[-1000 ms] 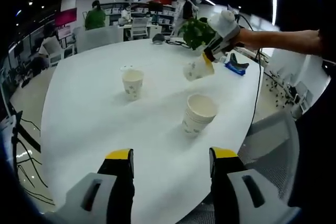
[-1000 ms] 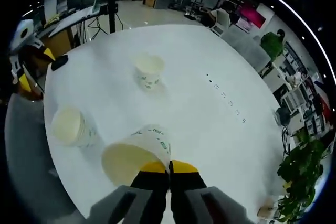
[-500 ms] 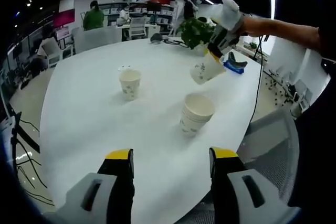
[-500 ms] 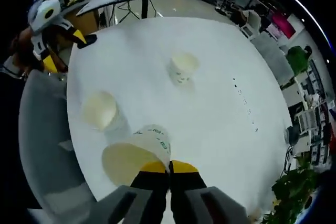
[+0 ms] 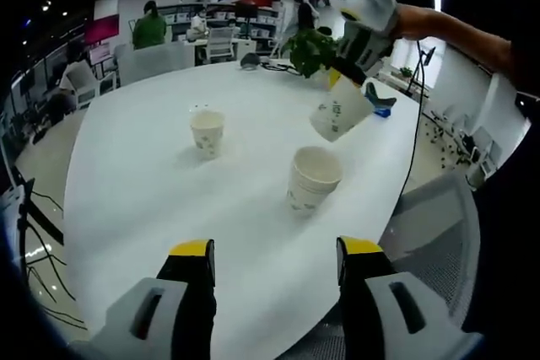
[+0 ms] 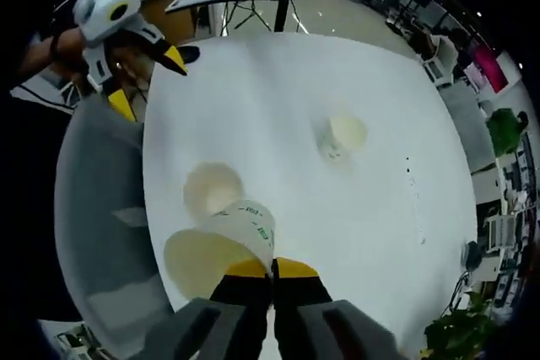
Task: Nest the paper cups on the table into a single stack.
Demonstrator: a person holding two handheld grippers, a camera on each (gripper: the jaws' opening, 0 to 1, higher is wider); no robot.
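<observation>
Paper cup (image 6: 221, 246), pinched by its rim between the right gripper (image 6: 271, 271)'s closed jaws, hangs tilted above the cup stack (image 5: 314, 178) near the table (image 5: 152, 174)'s edge. Left gripper (image 5: 277, 260) jaws stand apart, holding nothing. A single cup (image 5: 207, 132) stands mid-table.

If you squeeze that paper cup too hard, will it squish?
Probably. The held cup looks like thin paper, and the right gripper pinches only its rim, so a hard squeeze might dent it. It is likely very light too. The lone cup standing on the table could tip from a small nudge.
</observation>
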